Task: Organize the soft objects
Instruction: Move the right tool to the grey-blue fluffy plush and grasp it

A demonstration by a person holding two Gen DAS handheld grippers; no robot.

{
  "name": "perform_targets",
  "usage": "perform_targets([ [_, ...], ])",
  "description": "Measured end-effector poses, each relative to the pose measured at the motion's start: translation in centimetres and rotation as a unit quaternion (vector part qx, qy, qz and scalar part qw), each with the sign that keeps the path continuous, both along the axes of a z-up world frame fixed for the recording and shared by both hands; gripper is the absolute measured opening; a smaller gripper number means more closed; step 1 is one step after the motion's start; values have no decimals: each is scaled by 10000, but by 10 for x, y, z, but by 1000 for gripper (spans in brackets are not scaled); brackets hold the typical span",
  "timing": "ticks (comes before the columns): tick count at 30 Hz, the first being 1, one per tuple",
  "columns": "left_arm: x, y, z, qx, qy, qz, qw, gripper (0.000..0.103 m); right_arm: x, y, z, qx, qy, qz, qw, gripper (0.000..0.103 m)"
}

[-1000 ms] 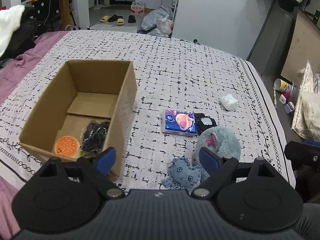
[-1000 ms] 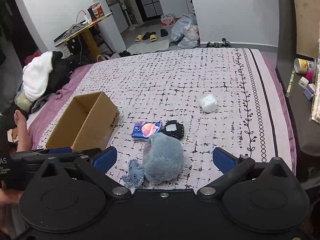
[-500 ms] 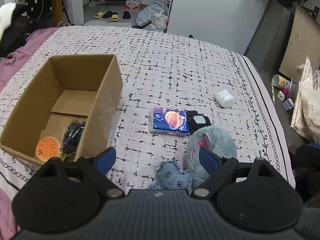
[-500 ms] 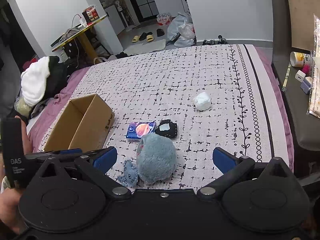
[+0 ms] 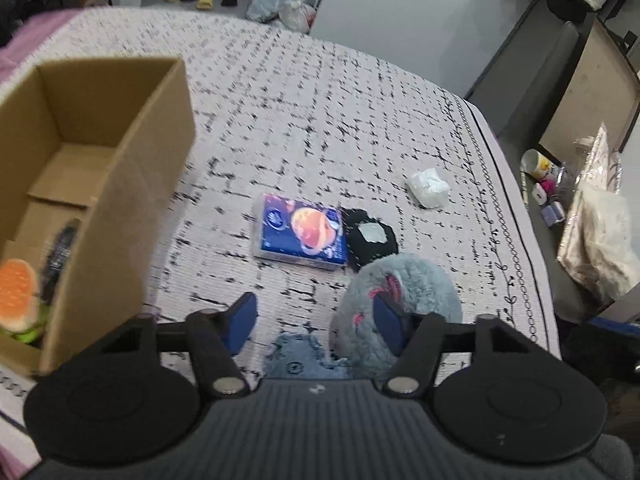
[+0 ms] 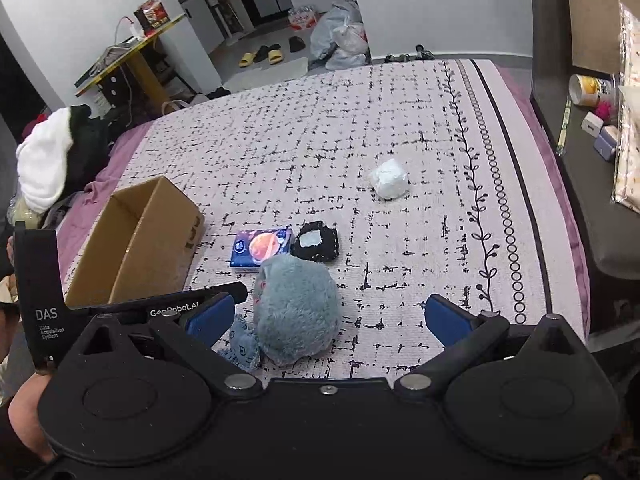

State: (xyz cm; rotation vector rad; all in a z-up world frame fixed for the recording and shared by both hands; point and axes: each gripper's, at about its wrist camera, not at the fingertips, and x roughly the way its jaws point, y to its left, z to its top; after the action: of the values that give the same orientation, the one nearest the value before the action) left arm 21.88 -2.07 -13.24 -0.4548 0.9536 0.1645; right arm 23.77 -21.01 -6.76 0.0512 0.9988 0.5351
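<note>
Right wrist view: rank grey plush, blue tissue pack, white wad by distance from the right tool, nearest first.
From the right tool, whose jaws stand open:
1. Grey plush, just ahead, left of centre between the pads.
2. Blue tissue pack, behind the plush, toward the cardboard box.
3. White wad, farthest, mid-bed to the right.

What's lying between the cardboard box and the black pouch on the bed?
The blue tissue pack, touching the black pouch, apart from the cardboard box; clearest in the right wrist view.

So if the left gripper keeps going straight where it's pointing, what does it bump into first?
Probably the small blue stuffed toy lying between its open fingers, beside the grey furry plush; the left gripper points at it, though depth is hard to judge.
</note>
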Motion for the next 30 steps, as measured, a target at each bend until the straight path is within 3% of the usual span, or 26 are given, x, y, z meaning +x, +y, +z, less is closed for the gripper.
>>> perform_targets([
  [5, 11, -1, -20, -387, 115, -191, 9990, 48, 6, 7, -17, -21, 123, -116, 9999, 95],
  [14, 19, 5, -34, -881, 14, -243, 9958, 45, 17, 13, -33, 141, 337, -388, 9986, 91],
  [16, 19, 8, -36, -1140, -63, -277, 9931, 25, 20, 17, -35, 195, 371, -403, 9983, 89],
  [18, 19, 10, -37, -1392, -132, -277, 9898, 15, 23, 20, -39, 252, 429, -417, 9979, 86],
  [23, 18, 10, -35, -1548, -245, -308, 9872, 12, 27, 25, -47, 319, 537, -466, 9970, 85],
  [26, 17, 9, -35, -1592, -249, -283, 9865, 12, 30, 25, -53, 382, 665, -487, 9959, 79],
  [30, 18, 8, -32, -1590, -260, -306, 9865, 12, 33, 22, -65, 423, 867, -576, 9937, 61],
])
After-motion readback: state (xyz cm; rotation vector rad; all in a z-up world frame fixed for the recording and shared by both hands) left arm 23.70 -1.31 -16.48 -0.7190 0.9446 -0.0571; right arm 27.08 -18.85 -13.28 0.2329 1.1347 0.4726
